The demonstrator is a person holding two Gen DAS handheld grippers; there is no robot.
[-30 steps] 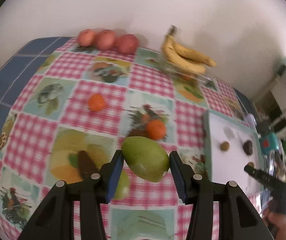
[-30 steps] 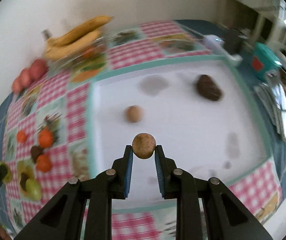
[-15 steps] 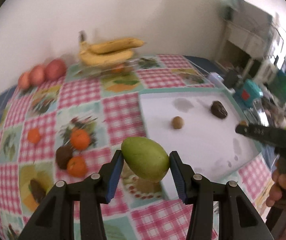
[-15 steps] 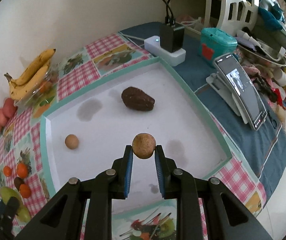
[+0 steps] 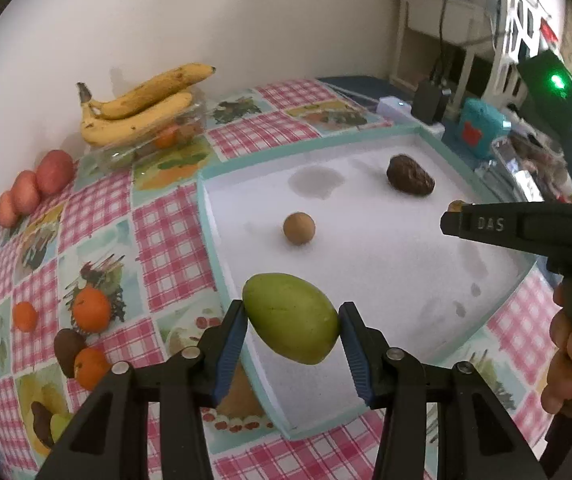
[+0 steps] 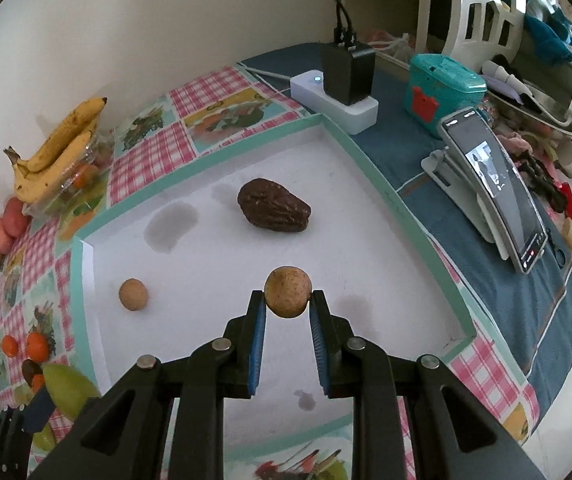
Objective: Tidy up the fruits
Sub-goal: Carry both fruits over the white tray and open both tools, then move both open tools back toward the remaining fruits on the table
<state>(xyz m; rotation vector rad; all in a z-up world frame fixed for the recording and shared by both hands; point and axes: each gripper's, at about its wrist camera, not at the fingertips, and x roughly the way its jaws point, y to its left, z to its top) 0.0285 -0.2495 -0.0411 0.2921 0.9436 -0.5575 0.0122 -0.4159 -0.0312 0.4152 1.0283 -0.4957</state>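
Note:
My left gripper [image 5: 292, 320] is shut on a green mango [image 5: 290, 317], held above the near left edge of the white tray [image 5: 366, 280]. My right gripper [image 6: 288, 304] is shut on a small round brown fruit [image 6: 288, 297] over the tray's [image 6: 205, 340] middle. On the tray lie another round brown fruit [image 5: 299, 228] [image 6: 133, 294] and a dark wrinkled fruit [image 5: 410, 179] [image 6: 273, 205]. In the left wrist view the right gripper [image 5: 452, 216] comes in from the right with a hand [image 5: 570, 344] on its handle. The mango [image 6: 67, 388] shows at the lower left of the right wrist view.
Bananas [image 5: 137, 106] lie on a clear box by the wall, red apples [image 5: 33, 188] to their left. Oranges [image 5: 91, 308] and dark fruits [image 5: 67, 346] sit on the checked cloth left of the tray. A charger [image 6: 348, 74], a teal box [image 6: 442, 86] and a phone on a stand [image 6: 494, 188] crowd the right side.
My left gripper has swung right with the mango, from over the checked cloth to the tray's edge. The right gripper has shifted across the tray, still holding the round fruit.

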